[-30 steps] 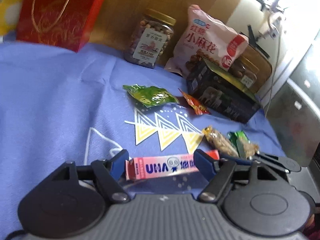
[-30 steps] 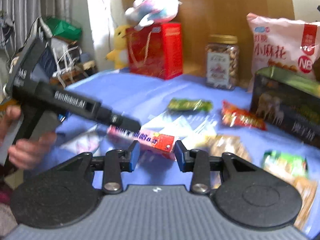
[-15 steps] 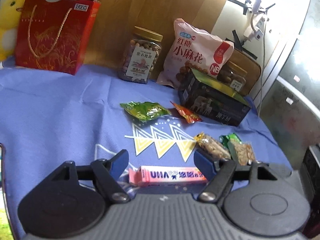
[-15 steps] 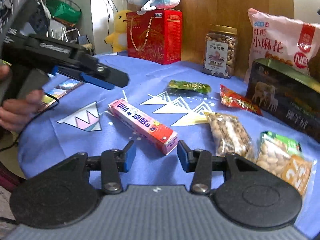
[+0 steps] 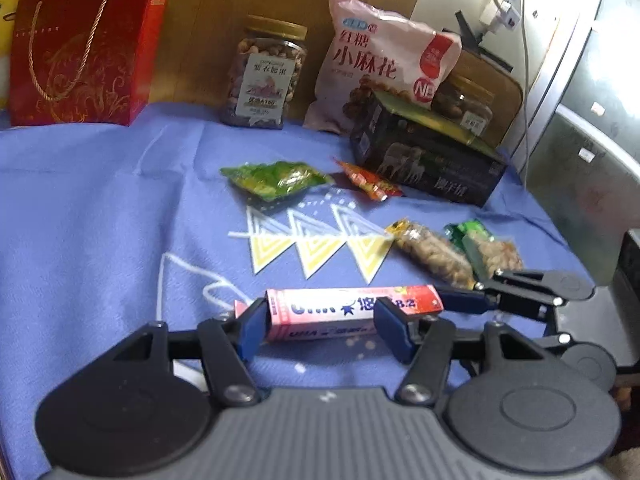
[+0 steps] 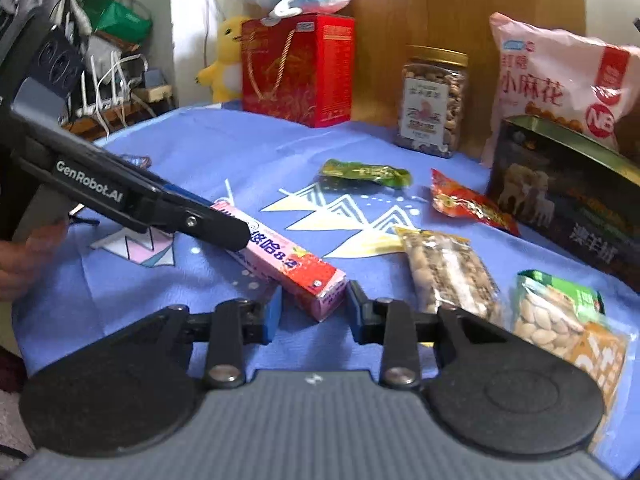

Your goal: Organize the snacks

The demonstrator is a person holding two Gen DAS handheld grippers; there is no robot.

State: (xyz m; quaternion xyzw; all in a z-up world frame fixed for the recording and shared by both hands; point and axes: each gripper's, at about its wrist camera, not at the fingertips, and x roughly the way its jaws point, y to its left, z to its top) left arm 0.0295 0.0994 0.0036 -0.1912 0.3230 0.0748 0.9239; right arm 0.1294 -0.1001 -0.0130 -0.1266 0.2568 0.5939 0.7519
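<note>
A pink UHA candy box (image 5: 352, 312) lies on the blue cloth. My left gripper (image 5: 320, 328) is open, its jaws on either side of the box's left half. In the right wrist view the same box (image 6: 288, 260) points its red end between the jaws of my open right gripper (image 6: 312, 312), which do not grip it. The left gripper's finger (image 6: 208, 228) lies across the box's far end there. The right gripper (image 5: 472, 304) shows in the left view at the box's right end.
Small packets lie on the cloth: green (image 5: 276, 178), red (image 5: 368, 184), peanuts (image 5: 432, 256), and a green-orange nut pack (image 6: 560, 316). At the back stand a red gift box (image 5: 84, 48), nut jar (image 5: 266, 76), pink bag (image 5: 384, 64) and dark box (image 5: 424, 156).
Both grippers have moved in on the pink candy box. The left jaws now straddle it, and the right jaws have come up to its red end.
</note>
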